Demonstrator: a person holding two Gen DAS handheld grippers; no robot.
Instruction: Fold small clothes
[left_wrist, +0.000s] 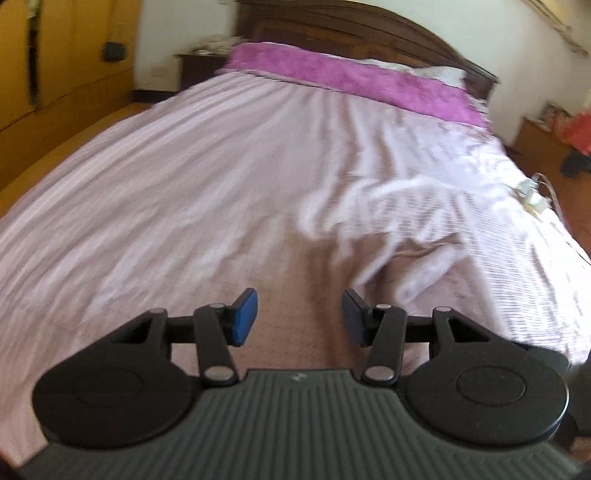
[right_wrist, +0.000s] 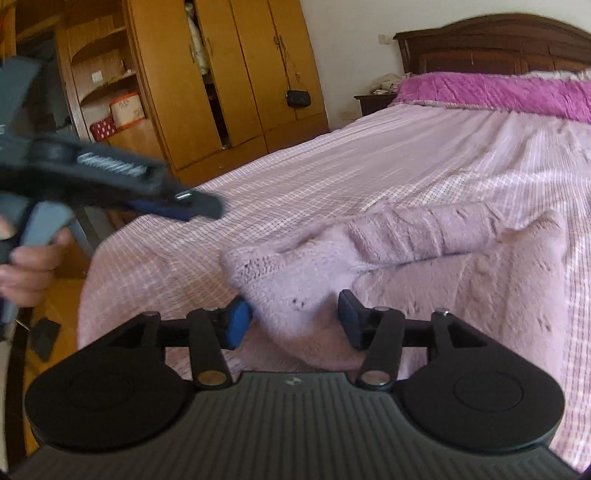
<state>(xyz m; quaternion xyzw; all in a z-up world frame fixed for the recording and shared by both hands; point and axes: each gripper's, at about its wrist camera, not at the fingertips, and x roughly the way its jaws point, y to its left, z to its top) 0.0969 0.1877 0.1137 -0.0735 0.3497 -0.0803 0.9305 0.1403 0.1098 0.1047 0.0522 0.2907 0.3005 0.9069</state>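
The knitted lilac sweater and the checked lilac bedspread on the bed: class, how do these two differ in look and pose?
The knitted lilac sweater is thick, fuzzy yarn with small holes; the checked lilac bedspread is thin woven cloth with a fine grid.
The sweater lies bunched, one sleeve folded across it; the bedspread lies spread over the bed with only mild wrinkles.
The sweater covers a small patch; the bedspread covers most of the bed.
Both are pale lilac, so they blend.

text: none legible | labels: none | numbers: none

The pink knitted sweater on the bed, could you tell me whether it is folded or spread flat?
Partly folded: the sweater has its sleeve lying across its body.
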